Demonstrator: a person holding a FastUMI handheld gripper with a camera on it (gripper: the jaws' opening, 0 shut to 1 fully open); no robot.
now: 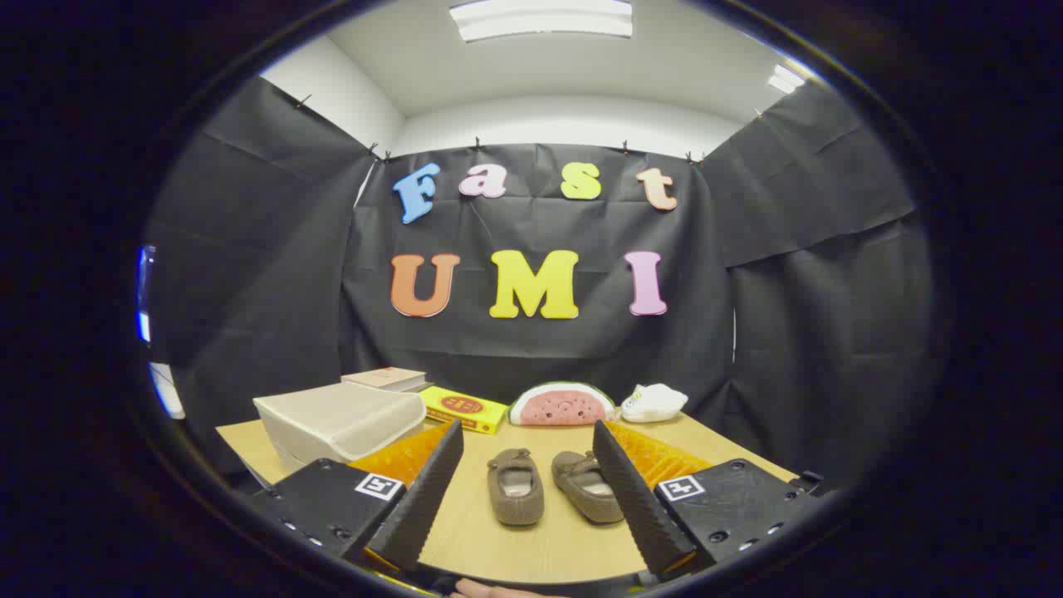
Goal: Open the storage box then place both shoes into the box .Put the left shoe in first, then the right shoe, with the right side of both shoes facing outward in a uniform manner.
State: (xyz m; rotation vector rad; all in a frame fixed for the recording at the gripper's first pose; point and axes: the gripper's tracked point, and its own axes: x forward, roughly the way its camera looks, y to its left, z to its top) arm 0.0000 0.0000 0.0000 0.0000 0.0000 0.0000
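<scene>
Two small brown shoes lie side by side on the wooden table (540, 548), toes toward me. One shoe (515, 487) sits between the fingers; the other shoe (588, 487) lies partly behind the right finger. A translucent white storage box (340, 419) with its lid shut stands beyond the left finger. My gripper (526, 444) is open and holds nothing, hovering above the table short of the shoes.
Behind the box lies a book (386, 378). A yellow flat box (463, 408), a watermelon-slice plush (562, 405) and a white plush (653, 402) line the table's back edge. A fingertip (486, 590) of a person's hand shows below the fingers.
</scene>
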